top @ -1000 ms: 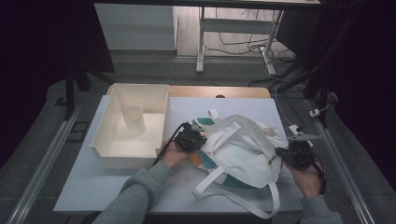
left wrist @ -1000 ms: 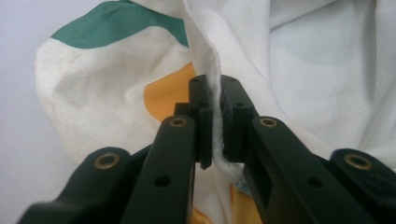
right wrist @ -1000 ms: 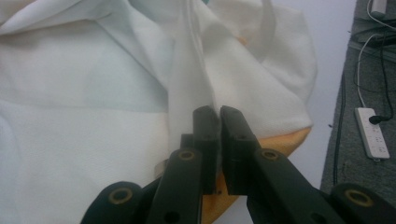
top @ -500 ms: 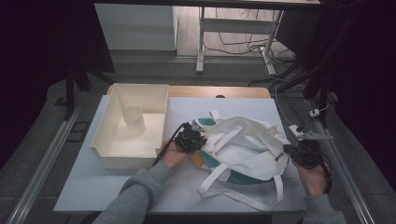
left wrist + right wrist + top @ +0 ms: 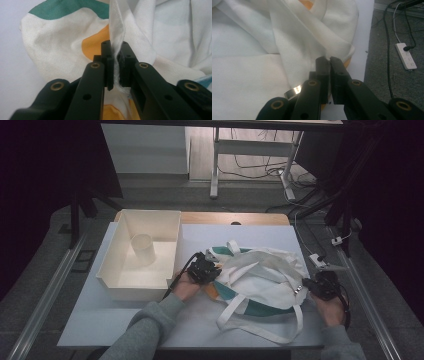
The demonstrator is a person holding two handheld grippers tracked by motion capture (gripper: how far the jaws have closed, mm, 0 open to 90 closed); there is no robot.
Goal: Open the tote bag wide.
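Tote bag [image 5: 260, 280] pinched in both grippers' closed jaws.

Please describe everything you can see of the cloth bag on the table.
The cloth bag is off-white woven fabric with green and orange patches and long white straps. It lies crumpled on the white table, right of the cream bin. The left tongs pinch a fold at its left edge; the right tongs pinch its right edge.

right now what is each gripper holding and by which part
Both hold the white cloth tote bag with green and orange patches. The left gripper pinches a fold of cloth at the bag's left edge; the right gripper pinches a fold at its right edge.
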